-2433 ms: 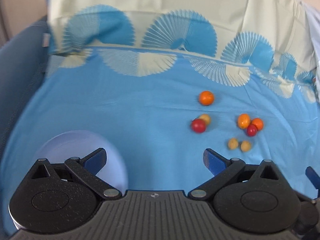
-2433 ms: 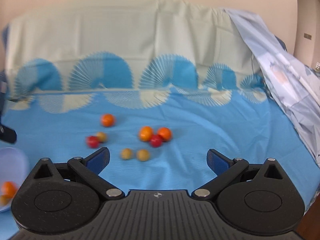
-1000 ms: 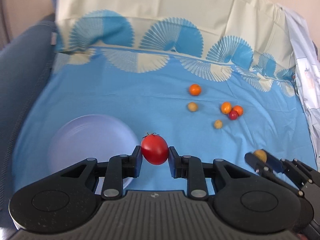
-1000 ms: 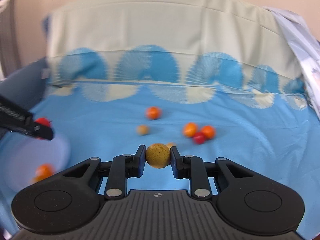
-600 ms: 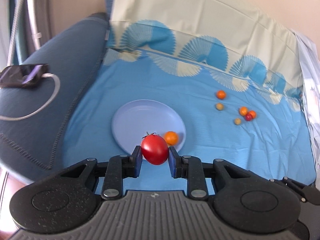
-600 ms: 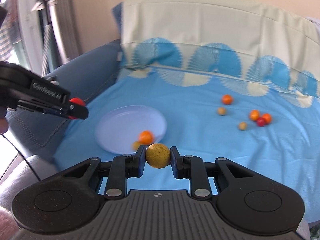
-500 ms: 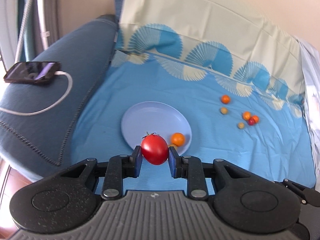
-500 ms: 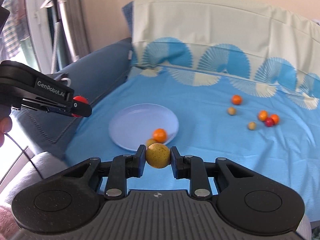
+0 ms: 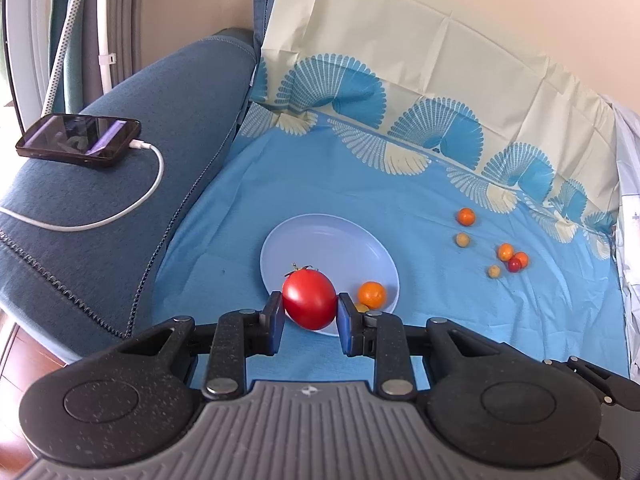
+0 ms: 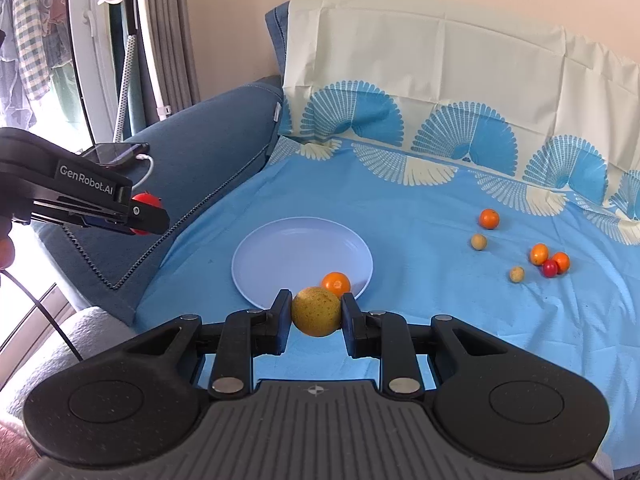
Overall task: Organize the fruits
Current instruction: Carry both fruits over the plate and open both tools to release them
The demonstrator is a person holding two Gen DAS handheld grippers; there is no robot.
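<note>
Both pairs of jaws are pinching fruit: the left gripper [image 9: 310,316] clamps a red tomato [image 9: 309,299] with its green stalk up, and the right gripper [image 10: 316,318] clamps a speckled yellow fruit [image 10: 316,311]. Both are held in the air short of the near rim of the plate [image 9: 320,240], which lies on the blue sheet [image 9: 320,176].

On the plate's near right part sits one orange [image 9: 372,294], with a small yellow fruit [image 9: 362,307] touching it, half hidden behind the left jaw. So two pieces look delivered and two more are on the way, not yet released.

Farther right on the sheet, well apart from the plate, six fruits remain: an orange one [image 9: 466,216], a yellowish one [image 9: 463,239] near it, then a cluster of two orange, one red and one yellowish [image 9: 509,261].

By my count, the job is under halfway.

On the sofa arm far left lies a phone [image 9: 80,140] on its cable.
</note>
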